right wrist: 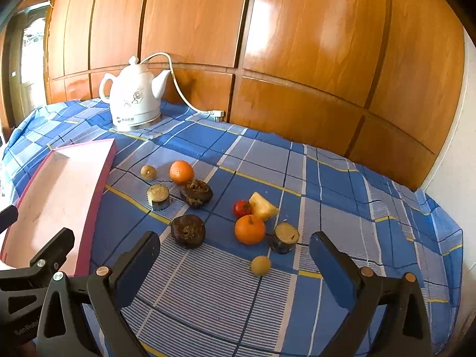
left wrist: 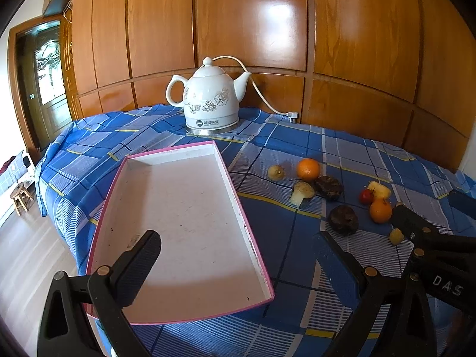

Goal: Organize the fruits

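Fruit pieces lie scattered on the blue checked cloth: two oranges (right wrist: 181, 172) (right wrist: 250, 229), two dark brown fruits (right wrist: 196, 193) (right wrist: 188, 230), two small yellowish round fruits (right wrist: 148, 172) (right wrist: 261, 265), two cut dark-skinned chunks (right wrist: 158, 195) (right wrist: 284, 236), a small red fruit (right wrist: 241, 208) and a yellow wedge (right wrist: 263, 206). A pink-rimmed white tray (left wrist: 184, 208) sits to their left with nothing in it. My left gripper (left wrist: 241, 255) hangs open over the tray's near right edge. My right gripper (right wrist: 236, 255) is open just short of the nearest yellowish fruit.
A white flowered electric kettle (left wrist: 208, 98) stands at the back of the table, its cord running to a plug (left wrist: 293, 115) by the wood-panelled wall. The table drops off at the left, with a small stool (left wrist: 20, 197) on the floor there.
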{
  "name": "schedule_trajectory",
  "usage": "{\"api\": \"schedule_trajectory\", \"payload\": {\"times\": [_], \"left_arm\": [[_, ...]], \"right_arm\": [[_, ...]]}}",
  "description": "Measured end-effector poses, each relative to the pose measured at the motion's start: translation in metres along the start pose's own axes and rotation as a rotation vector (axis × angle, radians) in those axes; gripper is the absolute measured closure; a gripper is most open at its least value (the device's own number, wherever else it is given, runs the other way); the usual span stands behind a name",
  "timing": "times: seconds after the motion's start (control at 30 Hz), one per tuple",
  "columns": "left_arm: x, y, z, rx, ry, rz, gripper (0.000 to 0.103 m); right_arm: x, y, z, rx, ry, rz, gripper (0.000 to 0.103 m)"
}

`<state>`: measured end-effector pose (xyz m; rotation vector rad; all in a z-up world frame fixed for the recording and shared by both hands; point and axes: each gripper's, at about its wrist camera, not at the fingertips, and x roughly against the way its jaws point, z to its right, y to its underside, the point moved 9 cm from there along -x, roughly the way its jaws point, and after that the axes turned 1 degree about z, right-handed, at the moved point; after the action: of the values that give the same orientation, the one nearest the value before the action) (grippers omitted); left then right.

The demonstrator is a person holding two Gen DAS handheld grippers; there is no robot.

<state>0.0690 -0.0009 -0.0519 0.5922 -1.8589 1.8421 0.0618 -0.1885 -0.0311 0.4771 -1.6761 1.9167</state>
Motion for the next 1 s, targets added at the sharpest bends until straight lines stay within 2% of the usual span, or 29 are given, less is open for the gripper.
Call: {"api": "schedule_trajectory", "payload": {"times": [0.3, 0.5, 1.0], "left_arm": [[0.0, -0.001, 0.002, 0.001, 0.005, -0.002, 0.0], [-0.002, 0.001, 0.002, 0.005, 0.01, -0.007, 0.0], [-0.002, 0.003, 0.006, -0.007, 0.014, -0.011, 0.0]], "right_arm": [[0.003, -0.004, 0.003, -0.027, -0.01, 0.023, 0.001], [0.008, -0.009, 0.012, -0.088, -0.013, 0.045, 0.001], [0.014, -0.014, 0.03, -0.176, 0.012, 0.077, 0.001]]}}
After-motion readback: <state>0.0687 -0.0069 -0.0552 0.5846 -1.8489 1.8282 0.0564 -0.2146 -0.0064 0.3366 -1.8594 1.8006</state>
